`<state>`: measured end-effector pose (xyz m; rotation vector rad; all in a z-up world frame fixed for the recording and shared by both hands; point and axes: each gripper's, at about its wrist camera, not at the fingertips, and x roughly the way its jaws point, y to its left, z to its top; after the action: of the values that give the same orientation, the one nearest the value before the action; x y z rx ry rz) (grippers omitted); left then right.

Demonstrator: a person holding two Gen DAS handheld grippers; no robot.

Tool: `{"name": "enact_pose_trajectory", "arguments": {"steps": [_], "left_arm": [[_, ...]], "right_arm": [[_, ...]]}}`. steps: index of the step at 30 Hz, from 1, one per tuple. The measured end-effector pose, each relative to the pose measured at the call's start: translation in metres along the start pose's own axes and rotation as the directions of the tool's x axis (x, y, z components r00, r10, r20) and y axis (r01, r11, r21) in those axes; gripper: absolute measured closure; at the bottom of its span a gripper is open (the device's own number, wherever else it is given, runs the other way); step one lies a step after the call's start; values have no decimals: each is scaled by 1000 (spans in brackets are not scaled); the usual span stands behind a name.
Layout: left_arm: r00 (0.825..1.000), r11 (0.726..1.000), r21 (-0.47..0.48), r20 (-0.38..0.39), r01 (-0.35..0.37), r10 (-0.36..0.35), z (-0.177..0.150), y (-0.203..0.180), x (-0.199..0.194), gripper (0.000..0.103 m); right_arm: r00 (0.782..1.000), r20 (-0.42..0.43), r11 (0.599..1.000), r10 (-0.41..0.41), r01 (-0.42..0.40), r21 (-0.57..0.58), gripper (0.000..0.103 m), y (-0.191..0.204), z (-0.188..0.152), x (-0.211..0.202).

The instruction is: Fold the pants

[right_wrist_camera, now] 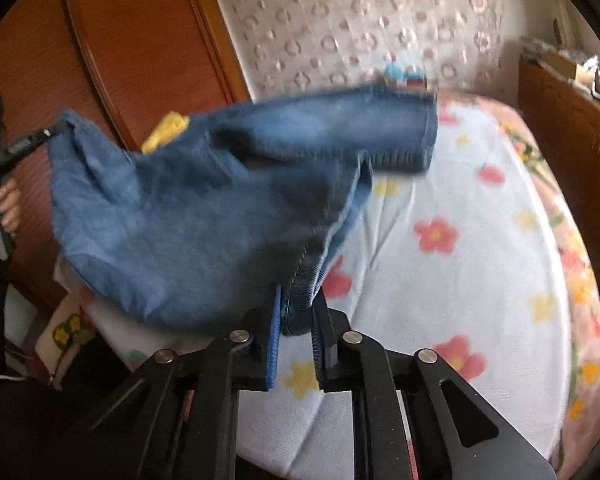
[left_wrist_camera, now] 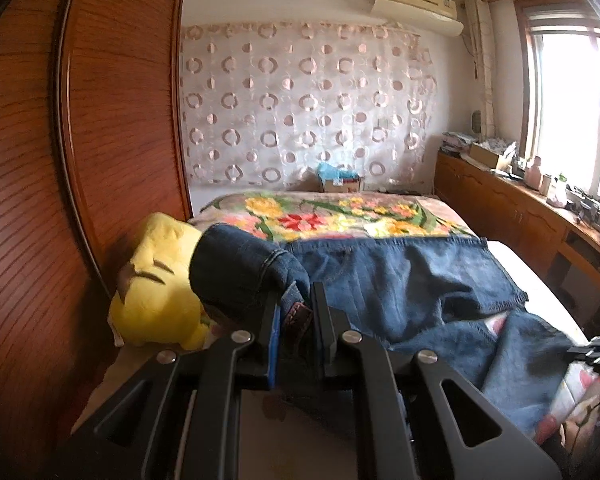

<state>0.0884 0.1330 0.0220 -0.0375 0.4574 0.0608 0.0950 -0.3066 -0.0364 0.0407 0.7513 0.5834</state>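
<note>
The blue denim pants [left_wrist_camera: 400, 280] lie partly spread over the bed, with one end bunched up at the left. My left gripper [left_wrist_camera: 296, 294] is shut on a thick folded edge of the pants. In the right wrist view the pants [right_wrist_camera: 180, 208] hang lifted off the bed, one leg [right_wrist_camera: 360, 128] stretched toward the far wall. My right gripper [right_wrist_camera: 297, 304] is shut on a stitched denim seam. The left gripper [right_wrist_camera: 54, 131] appears at the far left pinching another corner, held by a person's hand [right_wrist_camera: 4, 208]. The right gripper [left_wrist_camera: 592, 350] shows at the right edge of the left wrist view.
A yellow plush toy [left_wrist_camera: 156, 280] lies against the wooden wardrobe [left_wrist_camera: 100, 120] on the left. The bed has a floral blanket [left_wrist_camera: 340, 216] and a flowered white sheet [right_wrist_camera: 460, 280]. A low wooden cabinet [left_wrist_camera: 500, 204] with clutter runs under the window on the right.
</note>
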Motion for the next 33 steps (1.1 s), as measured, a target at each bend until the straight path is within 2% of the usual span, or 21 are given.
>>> {"name": "enact_pose_trajectory", "arguments": {"steps": [5,10,17,33], "left_arm": [[998,1000,-18,59,-14,15,28,5,5,93],[998,1000,-21,69,-8,10,49,3,31,93],[999,1000,-15,45,-15,15,65,2,79,93],[997,999,10,-61,-53,53,87,1,213,93]], "right_arm": [[985,162,998,-56,57,-4,95,-11,54,-51],[969,215,992,-119,126,-18,95,-22,96,-66],[971,170,983,-169,178,-37,95,-42,132,-32],[978,62,978,-200,202,-42,95,-96,189,67]]}}
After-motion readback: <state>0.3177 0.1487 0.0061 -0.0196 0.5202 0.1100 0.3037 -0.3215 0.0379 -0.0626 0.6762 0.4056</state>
